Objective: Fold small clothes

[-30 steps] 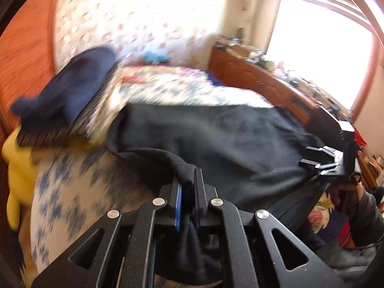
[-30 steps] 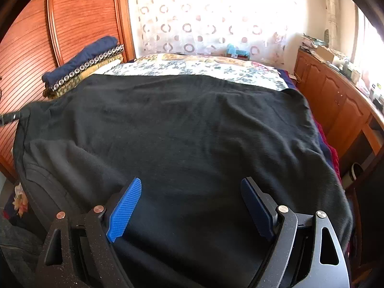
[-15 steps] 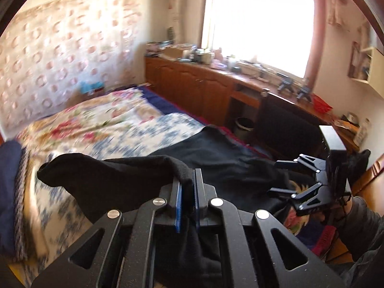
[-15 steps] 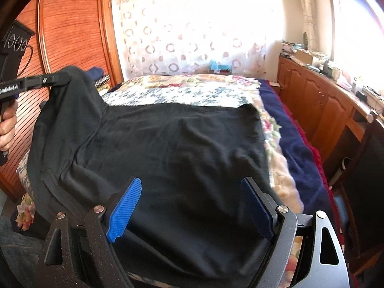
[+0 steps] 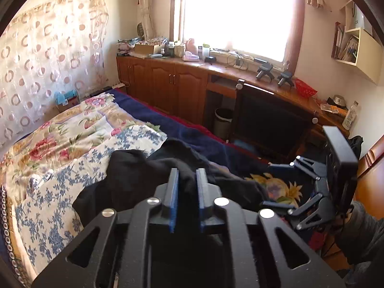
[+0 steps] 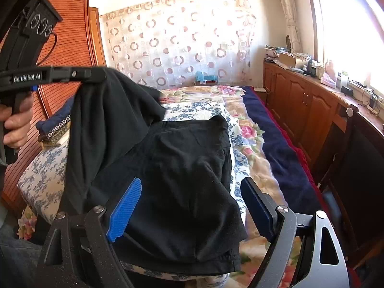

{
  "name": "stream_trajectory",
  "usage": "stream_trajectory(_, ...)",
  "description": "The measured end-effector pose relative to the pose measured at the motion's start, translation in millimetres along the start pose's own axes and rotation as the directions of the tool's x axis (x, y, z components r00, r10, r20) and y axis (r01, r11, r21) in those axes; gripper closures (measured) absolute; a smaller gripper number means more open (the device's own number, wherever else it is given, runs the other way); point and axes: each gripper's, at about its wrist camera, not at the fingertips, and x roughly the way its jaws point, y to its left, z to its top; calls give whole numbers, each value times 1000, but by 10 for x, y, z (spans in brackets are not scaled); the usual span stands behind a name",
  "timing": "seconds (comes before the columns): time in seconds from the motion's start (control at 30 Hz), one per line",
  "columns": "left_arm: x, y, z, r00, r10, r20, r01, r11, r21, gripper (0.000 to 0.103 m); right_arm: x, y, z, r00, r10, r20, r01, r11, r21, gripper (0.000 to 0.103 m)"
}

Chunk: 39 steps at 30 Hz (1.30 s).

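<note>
Black garment (image 6: pixel 182 172) spread across the floral bed (image 6: pixel 252 129), one corner seen lifted only in the right wrist view, left hand-held gripper (image 5: pixel 187 180) opening with cloth between its pads, right hand-held gripper (image 6: pixel 189 206) held wide, nothing gripped.

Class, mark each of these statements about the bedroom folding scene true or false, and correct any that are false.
1. The garment is black. True: the black garment lies on the bed.
2. The right gripper has its jaws clamped on cloth. False: they stand wide apart.
3. A waste bin stands by the wooden cabinets. True.
4. The black garment lies fully flat. False: the left gripper, jaws opening, has one edge lifted.
</note>
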Motion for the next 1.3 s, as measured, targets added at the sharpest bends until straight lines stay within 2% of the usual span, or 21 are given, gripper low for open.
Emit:
stream_trajectory(0.03, -15, 46, -44, 1000, 15, 1, -15, 1000, -1, 63, 23, 4, 5, 1000, 0, -4, 0, 1000, 0, 17)
stream_trajectory(0.07, -18, 60, -61, 1000, 23, 4, -23, 1000, -5, 58, 50, 10, 13, 1000, 1, -9, -1, 1000, 0, 17)
stream_trajectory(0.17, -66, 216, -186, 999, 32, -11, -32, 999, -32, 56, 108, 6, 74, 1000, 4, -22, -4, 1000, -7, 17)
stream_trajectory(0.33, -167, 547, -531, 993, 109, -33, -112, 991, -77, 35, 244, 19, 176, 998, 26, -49, -27, 999, -23, 17)
stream_trajectory(0.43, -180, 726, -768, 989, 138, -59, -144, 983, -112, 28, 370, 47, 245, 997, 41, -68, -44, 998, -33, 20)
stream_trajectory(0.5, -170, 829, -906, 984, 159, -75, -168, 978, -126, 28, 463, 71, 282, 996, 44, -84, -47, 998, -36, 23)
stream_trajectory(0.67, -115, 1027, -1255, 980, 165, -109, -183, 965, -189, 28, 687, 78, 318, 989, 68, -130, -67, 998, 7, 37)
stream_trajectory(0.8, -86, 1139, -1466, 977, 168, -133, -194, 956, -221, 28, 781, 32, 395, 992, 28, -125, -25, 999, 30, 38)
stream_trajectory(0.93, -2, 1241, -1627, 971, 173, -164, -211, 945, -250, 28, 873, -2, 434, 988, -8, -155, 11, 1000, 21, 52)
stream_trajectory(1.1, 97, 1288, -1760, 965, 170, -201, -221, 938, -267, 28, 933, -10, 401, 981, -21, -195, 28, 999, 32, 52)
stream_trajectory(1.3, 105, 1268, -1795, 964, 185, -192, -231, 939, -254, 27, 927, 68, 446, 976, -25, -215, 25, 1000, -5, 52)
